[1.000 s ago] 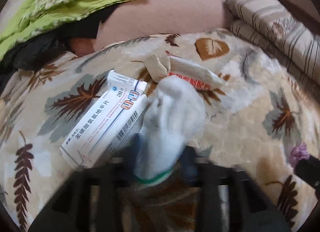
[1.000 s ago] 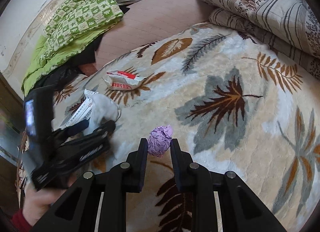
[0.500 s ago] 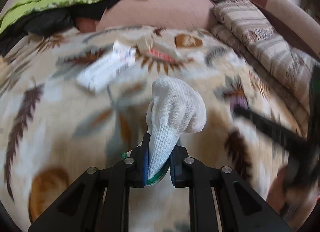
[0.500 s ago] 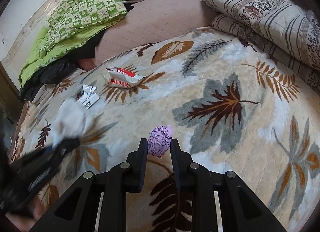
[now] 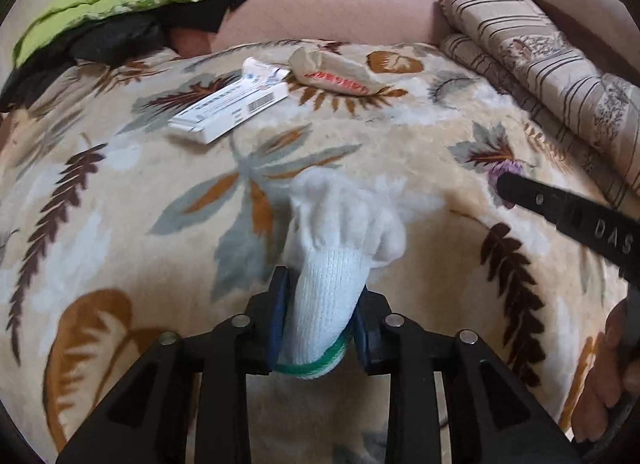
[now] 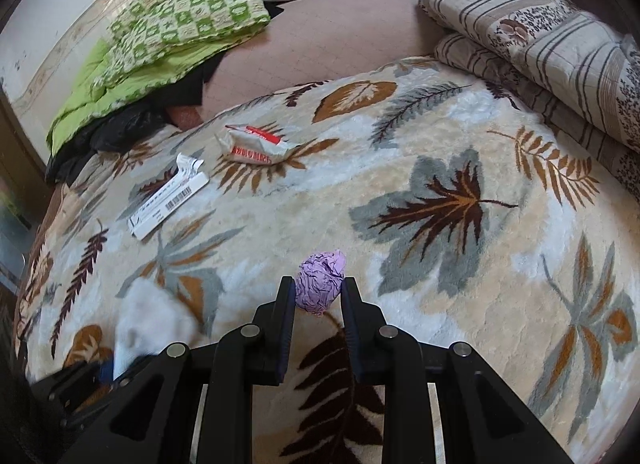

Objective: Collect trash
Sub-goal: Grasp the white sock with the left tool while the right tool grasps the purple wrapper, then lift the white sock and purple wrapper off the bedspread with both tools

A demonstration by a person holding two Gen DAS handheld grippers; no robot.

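I see the purple paper ball (image 6: 320, 282) clenched between my right gripper's (image 6: 319, 292) jaws, just above the leaf-print blanket (image 6: 460, 144) on the bed. From the left wrist view only a sliver of that ball shows past the right gripper's black finger.

Left of the ball, my left gripper (image 5: 319, 318) has a white sock (image 5: 340, 248) between its jaws; they have just been opening wider, yet the pads are against the cuff on both sides. The sock's bunched end is blurred, and I cannot tell whether it touches the blanket.

Beyond the ball and to its left lie a flat white medicine box (image 6: 168, 200) and a crumpled red-and-white wrapper (image 6: 256, 146), apart from each other; their print is too small to read. A hand (image 5: 608, 376) is cut off at the left view's right edge.
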